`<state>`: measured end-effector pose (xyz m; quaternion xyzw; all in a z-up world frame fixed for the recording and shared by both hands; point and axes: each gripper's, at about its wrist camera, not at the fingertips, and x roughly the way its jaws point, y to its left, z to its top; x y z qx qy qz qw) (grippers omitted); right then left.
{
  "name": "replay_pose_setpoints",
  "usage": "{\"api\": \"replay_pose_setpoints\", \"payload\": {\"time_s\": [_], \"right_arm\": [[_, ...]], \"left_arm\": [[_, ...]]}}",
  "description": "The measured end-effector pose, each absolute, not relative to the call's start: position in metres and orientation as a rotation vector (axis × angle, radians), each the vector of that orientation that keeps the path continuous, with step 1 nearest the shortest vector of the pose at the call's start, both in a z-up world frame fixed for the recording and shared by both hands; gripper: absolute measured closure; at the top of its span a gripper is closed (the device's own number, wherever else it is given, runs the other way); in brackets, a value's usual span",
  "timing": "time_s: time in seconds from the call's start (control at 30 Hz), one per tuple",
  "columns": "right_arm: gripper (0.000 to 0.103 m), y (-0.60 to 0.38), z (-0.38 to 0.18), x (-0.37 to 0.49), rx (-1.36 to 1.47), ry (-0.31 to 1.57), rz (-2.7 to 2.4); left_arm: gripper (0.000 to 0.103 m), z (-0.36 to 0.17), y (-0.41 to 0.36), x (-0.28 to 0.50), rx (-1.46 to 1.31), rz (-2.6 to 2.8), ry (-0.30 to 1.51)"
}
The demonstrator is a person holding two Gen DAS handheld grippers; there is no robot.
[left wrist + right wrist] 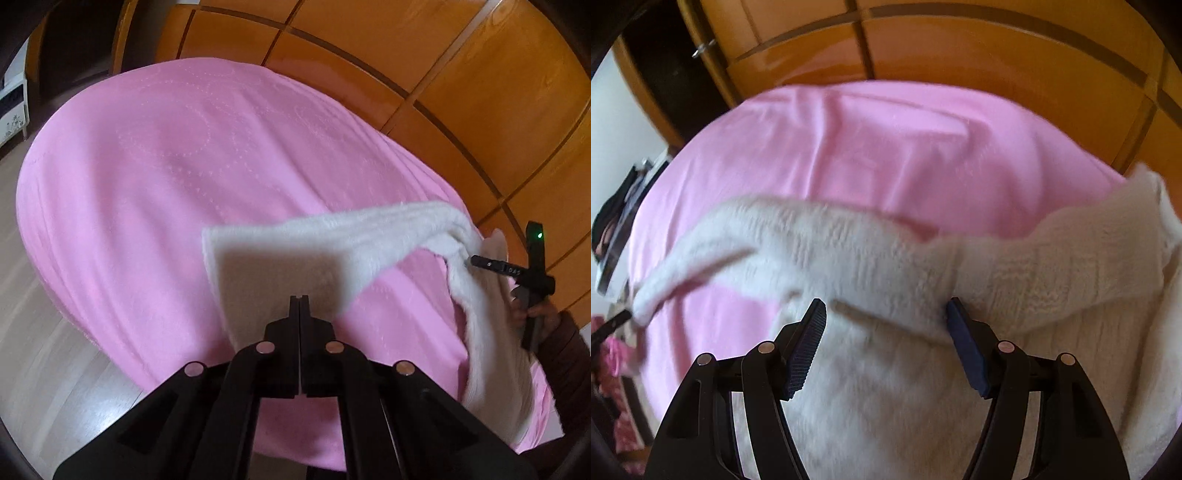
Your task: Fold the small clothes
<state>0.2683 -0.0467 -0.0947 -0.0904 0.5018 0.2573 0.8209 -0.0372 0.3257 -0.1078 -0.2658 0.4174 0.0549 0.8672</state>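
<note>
- the left gripper (299, 301) has its jaws pressed together, pinching a corner of the white fluffy garment (332, 236); in its own view the cloth rises from the closed tips and hangs above the bed. so little fabric sits in the pinch that, as i judge it, a sharp tug could pull the corner free.
- the right gripper (886, 325) stands with its jaws wide apart, the garment's edge lying between the blue pads (809, 343) without either pad pressing on it. in the left wrist view a thin dark tip of this gripper (480, 261) seems to touch a bunched part of the cloth; whether it carries any weight i cannot tell. if it does not, that side may sag and spoil the fold line.
- the garment stretches between the two tools, part of it draped low on the right side. the picture is blurred, so a crooked layer could go unnoticed.
- below lies the pink bedspread (166, 166), soft and wrinkled; the cloth might drag on it and crumple when laid down.
- beyond, the wooden wardrobe (369, 55) stands near the bed's far edge; a wide swing could brush it.
</note>
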Motion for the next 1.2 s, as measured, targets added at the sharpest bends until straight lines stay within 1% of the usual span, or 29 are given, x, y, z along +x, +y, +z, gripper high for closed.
{"api": "replay_pose_setpoints", "payload": {"time_s": [0.1, 0.2, 0.33, 0.37, 0.43, 0.47, 0.5, 0.57, 0.67, 0.7, 0.73, 0.77, 0.8, 0.83, 0.87, 0.9, 0.93, 0.97, 1.07, 1.2], "right_arm": [[0.037, -0.053, -0.083, 0.273, -0.138, 1.101, 0.587], [0.037, -0.053, -0.065, 0.281, -0.091, 1.076, 0.614], [0.037, -0.045, -0.052, 0.311, -0.043, 1.061, 0.592], [0.037, -0.041, -0.050, 0.318, -0.040, 1.057, 0.583], [0.037, -0.031, -0.047, 0.336, -0.037, 1.061, 0.569], [0.037, -0.026, -0.048, 0.344, -0.043, 1.064, 0.560], [0.037, -0.021, -0.048, 0.354, -0.059, 1.070, 0.548], [0.037, -0.013, -0.053, 0.369, -0.081, 1.096, 0.532], [0.037, -0.002, -0.078, 0.392, -0.125, 1.196, 0.500], [0.037, -0.001, -0.086, 0.395, -0.132, 1.229, 0.502], [0.037, 0.001, -0.094, 0.396, -0.145, 1.269, 0.509], [0.037, 0.002, -0.100, 0.395, -0.171, 1.288, 0.518], [0.039, 0.004, -0.101, 0.391, -0.196, 1.284, 0.531], [0.043, 0.004, -0.099, 0.384, -0.226, 1.277, 0.559], [0.055, 0.003, -0.098, 0.378, -0.248, 1.275, 0.577], [0.069, 0.001, -0.096, 0.371, -0.287, 1.266, 0.586], [0.077, 0.000, -0.094, 0.366, -0.306, 1.258, 0.593], [0.091, -0.001, -0.091, 0.359, -0.320, 1.243, 0.607], [0.094, -0.003, -0.074, 0.335, -0.388, 1.164, 0.628], [0.096, -0.003, -0.057, 0.318, -0.442, 1.107, 0.653]], "left_arm": [[0.103, -0.114, 0.324, -0.045, -0.543, 0.145, 0.903], [0.103, -0.117, 0.325, -0.054, -0.545, 0.164, 0.915], [0.103, -0.109, 0.334, -0.058, -0.585, 0.174, 0.871], [0.102, -0.106, 0.339, -0.058, -0.610, 0.164, 0.860], [0.068, -0.101, 0.350, -0.061, -0.671, 0.148, 0.820], [0.038, -0.099, 0.356, -0.062, -0.710, 0.148, 0.796], [0.033, -0.099, 0.361, -0.062, -0.749, 0.142, 0.776], [0.033, -0.102, 0.367, -0.053, -0.793, 0.118, 0.780], [0.033, -0.109, 0.370, -0.033, -0.803, 0.088, 0.807], [0.039, -0.112, 0.370, -0.026, -0.810, 0.071, 0.818], [0.047, -0.114, 0.368, -0.017, -0.801, 0.056, 0.827], [0.073, -0.115, 0.366, -0.012, -0.782, 0.052, 0.835], [0.097, -0.115, 0.362, -0.005, -0.741, 0.049, 0.851], [0.103, -0.114, 0.357, 0.000, -0.690, 0.044, 0.863], [0.103, -0.112, 0.353, 0.003, -0.648, 0.047, 0.865], [0.103, -0.109, 0.349, 0.004, -0.614, 0.049, 0.865], [0.103, -0.105, 0.344, 0.004, -0.581, 0.056, 0.860], [0.103, -0.101, 0.343, 0.002, -0.564, 0.063, 0.847], [0.103, -0.080, 0.347, -0.008, -0.524, 0.100, 0.776], [0.103, -0.054, 0.360, -0.014, -0.492, 0.142, 0.701]]}}
